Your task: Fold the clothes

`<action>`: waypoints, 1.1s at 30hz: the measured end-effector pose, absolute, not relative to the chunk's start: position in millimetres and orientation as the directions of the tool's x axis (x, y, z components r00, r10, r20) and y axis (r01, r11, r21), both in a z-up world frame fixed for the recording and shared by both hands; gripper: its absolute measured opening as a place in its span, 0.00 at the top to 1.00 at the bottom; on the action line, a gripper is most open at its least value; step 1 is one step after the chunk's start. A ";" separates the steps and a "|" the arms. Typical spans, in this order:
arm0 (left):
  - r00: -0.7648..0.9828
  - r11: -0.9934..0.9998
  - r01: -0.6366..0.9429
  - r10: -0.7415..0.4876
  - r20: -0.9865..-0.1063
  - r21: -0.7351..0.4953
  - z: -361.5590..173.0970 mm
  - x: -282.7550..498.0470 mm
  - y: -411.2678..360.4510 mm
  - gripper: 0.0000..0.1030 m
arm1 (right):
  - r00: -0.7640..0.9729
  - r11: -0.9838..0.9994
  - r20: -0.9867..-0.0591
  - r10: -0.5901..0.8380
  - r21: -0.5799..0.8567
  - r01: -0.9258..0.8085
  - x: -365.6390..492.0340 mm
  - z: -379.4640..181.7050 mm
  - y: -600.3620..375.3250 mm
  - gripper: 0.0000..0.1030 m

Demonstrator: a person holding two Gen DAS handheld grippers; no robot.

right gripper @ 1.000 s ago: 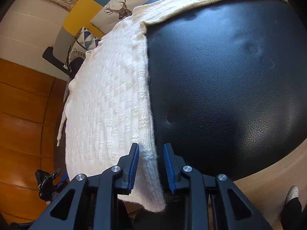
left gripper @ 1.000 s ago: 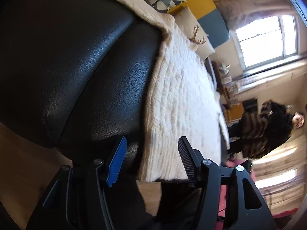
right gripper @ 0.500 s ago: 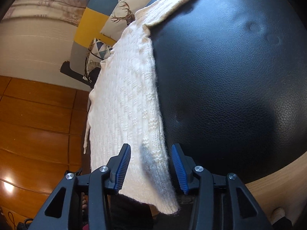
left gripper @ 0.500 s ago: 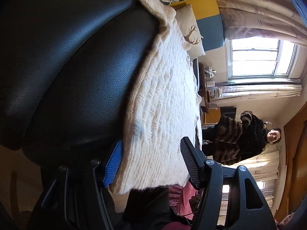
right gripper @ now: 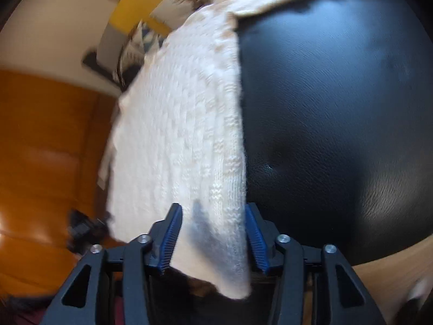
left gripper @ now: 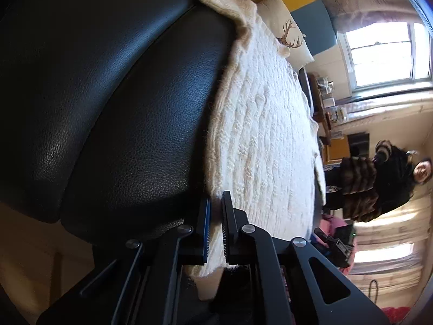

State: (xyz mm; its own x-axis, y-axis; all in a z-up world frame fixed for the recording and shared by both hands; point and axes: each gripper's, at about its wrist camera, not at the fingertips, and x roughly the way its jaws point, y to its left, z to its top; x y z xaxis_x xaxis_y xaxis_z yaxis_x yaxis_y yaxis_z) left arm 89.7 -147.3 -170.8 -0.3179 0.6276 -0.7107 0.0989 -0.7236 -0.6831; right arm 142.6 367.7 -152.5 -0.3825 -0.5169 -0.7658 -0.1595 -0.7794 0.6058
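From the left wrist, the left gripper (left gripper: pixel 215 223) is clamped tight on the near hem corner of the cream knit sweater (left gripper: pixel 265 140), which lies spread on the black leather seat (left gripper: pixel 113 103).

From the right wrist, a blurry shot: the right gripper (right gripper: pixel 213 239) is closing around the sweater's other hem corner (right gripper: pixel 216 230), pads probably not pressing yet.

It's soft, floppy and stretchy, so it'll sag; hem corners beat mid-fabric for a grip.
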 end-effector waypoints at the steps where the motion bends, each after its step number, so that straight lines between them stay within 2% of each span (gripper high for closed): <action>1: -0.323 -0.744 0.085 0.608 -0.725 -0.663 -168.4 90.4 -143.8 0.95 | -0.371 -0.811 -0.802 -0.468 0.556 -0.181 141.9 -151.2 365.2 0.92; 5: -0.399 -0.800 0.001 0.550 -0.733 -0.601 -141.3 98.0 -136.0 0.96 | -0.382 -0.844 -0.833 -0.399 0.497 -0.201 144.9 -140.7 358.0 0.95; 8: -0.447 -0.802 -0.060 0.554 -0.702 -0.595 -114.1 105.7 -137.3 0.96 | -0.441 -0.854 -0.807 -0.392 0.497 -0.151 148.9 -111.7 353.0 0.96; 10: -0.428 -0.805 -0.067 0.557 -0.712 -0.590 -114.2 109.4 -138.0 0.96 | -0.446 -0.861 -0.805 -0.391 0.491 -0.132 153.5 -101.4 354.8 0.96; 13: -0.359 -0.838 -0.023 0.515 -0.778 -0.545 -140.1 112.5 -140.7 0.96 | -0.354 -0.891 -0.873 -0.336 0.416 -0.180 153.4 -129.2 359.8 0.95; 15: -0.304 -0.836 0.030 0.514 -0.802 -0.548 -160.2 112.8 -146.2 0.96 | -0.331 -0.887 -0.884 -0.331 0.411 -0.210 150.9 -142.0 364.8 0.95; 16: -0.309 -0.825 0.038 0.527 -0.792 -0.564 -159.4 113.7 -149.4 0.95 | -0.329 -0.888 -0.887 -0.323 0.405 -0.220 150.0 -137.5 366.6 0.93; 19: -0.360 -0.827 0.032 0.515 -0.778 -0.562 -140.0 111.1 -163.1 0.92 | -0.348 -0.911 -0.907 -0.237 0.332 -0.245 149.1 -112.0 372.0 0.77; 21: -0.425 -0.842 0.043 0.472 -0.772 -0.538 -125.0 103.4 -174.3 0.89 | -0.417 -0.933 -0.894 -0.166 0.280 -0.228 145.3 -88.0 370.4 0.75; 23: -0.485 -0.835 0.055 0.457 -0.746 -0.547 -115.3 89.5 -177.5 0.87 | -0.458 -0.921 -0.857 -0.236 0.348 -0.176 134.8 -78.4 359.8 0.73; 24: -0.487 -0.816 0.035 0.491 -0.723 -0.577 -112.7 81.2 -171.2 0.87 | -0.453 -0.909 -0.841 -0.294 0.392 -0.138 127.0 -81.0 349.1 0.73; 26: -0.464 -0.793 -0.014 0.544 -0.698 -0.609 -110.9 65.8 -153.6 0.87 | -0.432 -0.923 -0.852 -0.297 0.372 -0.100 113.0 -91.9 323.3 0.73; 28: -0.424 -0.816 -0.052 0.540 -0.727 -0.575 -116.8 54.0 -129.7 0.87 | -0.392 -0.939 -0.877 -0.277 0.334 -0.084 107.0 -109.0 306.7 0.73; 30: -0.339 -0.864 -0.030 0.481 -0.808 -0.502 -139.4 43.0 -114.7 0.87 | -0.347 -0.944 -0.904 -0.250 0.307 -0.119 100.5 -129.4 310.0 0.73; 31: -0.329 -0.867 -0.019 0.476 -0.815 -0.499 -146.9 42.5 -116.4 0.89 | -0.337 -0.944 -0.909 -0.243 0.302 -0.132 99.3 -137.1 312.3 0.77; 33: -0.322 -0.854 0.005 0.492 -0.809 -0.521 -153.0 42.9 -124.5 0.90 | -0.357 -0.927 -0.891 -0.280 0.348 -0.140 107.7 -137.7 320.5 0.77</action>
